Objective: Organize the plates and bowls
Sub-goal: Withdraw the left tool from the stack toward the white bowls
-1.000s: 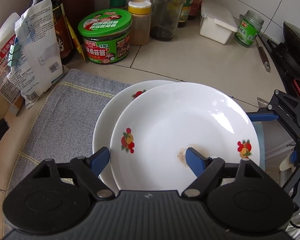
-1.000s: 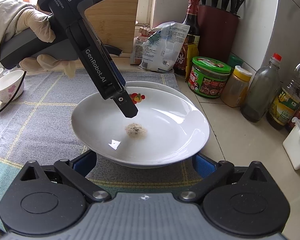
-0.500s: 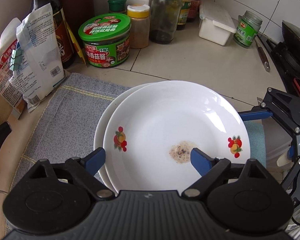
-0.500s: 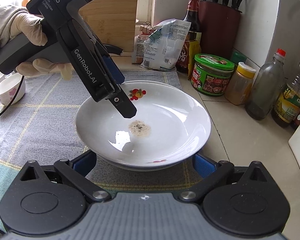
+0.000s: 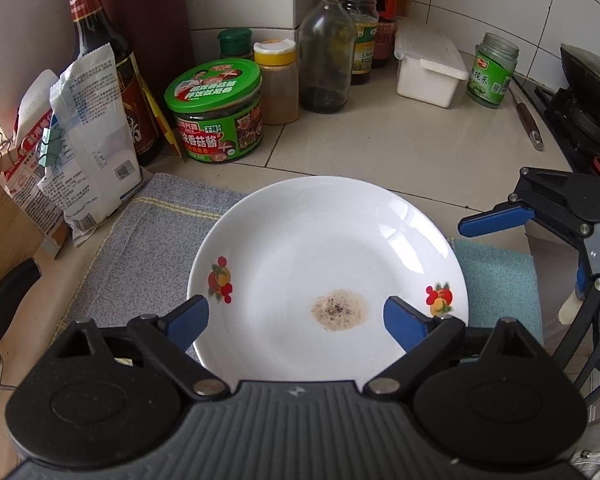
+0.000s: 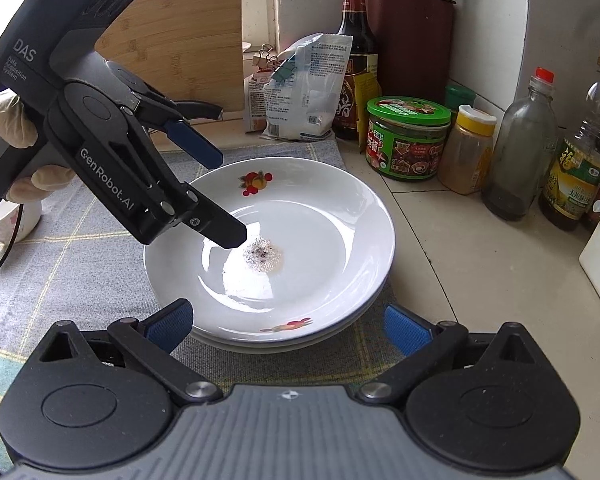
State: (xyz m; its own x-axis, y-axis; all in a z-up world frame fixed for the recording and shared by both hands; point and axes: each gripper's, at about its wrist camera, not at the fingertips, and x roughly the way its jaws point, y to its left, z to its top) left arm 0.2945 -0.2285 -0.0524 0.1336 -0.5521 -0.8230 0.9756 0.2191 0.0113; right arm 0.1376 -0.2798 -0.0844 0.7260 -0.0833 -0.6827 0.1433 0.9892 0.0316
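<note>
Fingers [image 6: 204, 152] of the left gripper [image 5: 296, 316], having just spread wide, hover over the top plate [image 6: 320, 236] (now stacked squarely on another, released), while the right gripper [image 6: 288, 324] waits open nearby, another dish seemingly next.

My left gripper [image 6: 220, 196] slants down from the upper left of the right wrist view, its jaws spread wide, having just been opening, nothing pinched. My gloved left hand [image 6: 8, 132] grips its handle. My right gripper [image 6: 288, 328] stands open at bottom centre.
</note>
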